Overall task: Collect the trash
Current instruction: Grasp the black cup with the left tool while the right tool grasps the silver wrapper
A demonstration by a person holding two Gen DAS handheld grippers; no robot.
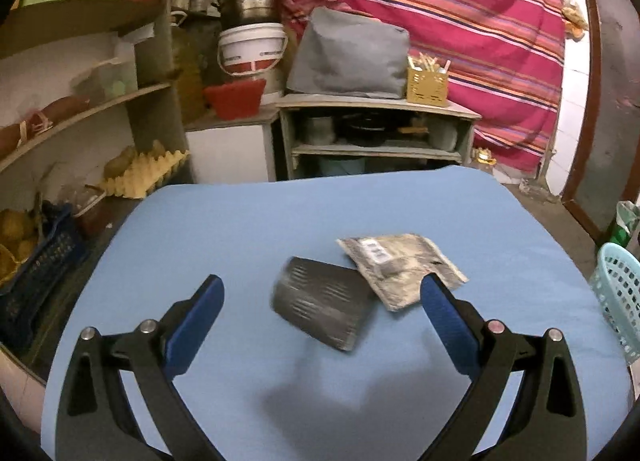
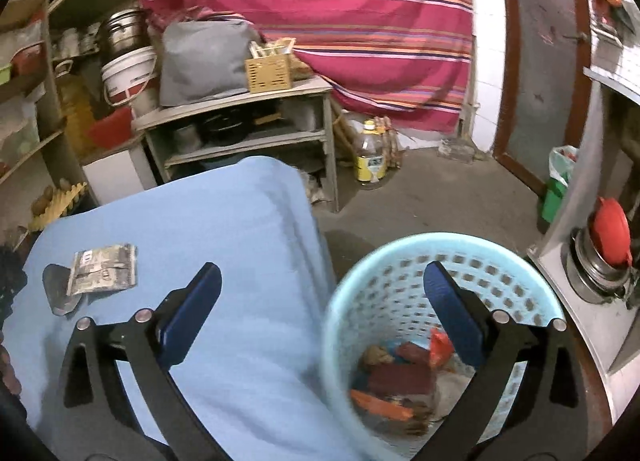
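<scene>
Two pieces of trash lie on the blue-covered table point(image 1: 260, 229): a dark ribbed wrapper point(image 1: 320, 313) and a crumpled silver printed packet point(image 1: 400, 267) that overlaps its far right corner. My left gripper point(image 1: 322, 297) stands open over the table, the dark wrapper lying between its blue pads, apart from both. My right gripper point(image 2: 322, 285) is open and empty, straddling the table's right edge and the light blue basket point(image 2: 400, 261). Several red and orange wrappers point(image 2: 400, 377) lie in the basket's bottom. The right wrist view shows the silver packet point(image 2: 104, 269) and dark wrapper point(image 2: 58, 293) at far left.
The basket point(image 1: 618, 293) stands on the floor off the table's right edge. Behind the table are a low shelf unit point(image 1: 376, 133), a white bucket point(image 1: 252, 49) and wall shelves point(image 1: 80, 101). An oil bottle point(image 2: 370, 157) stands on the floor; a metal counter point(image 2: 592, 301) is at right.
</scene>
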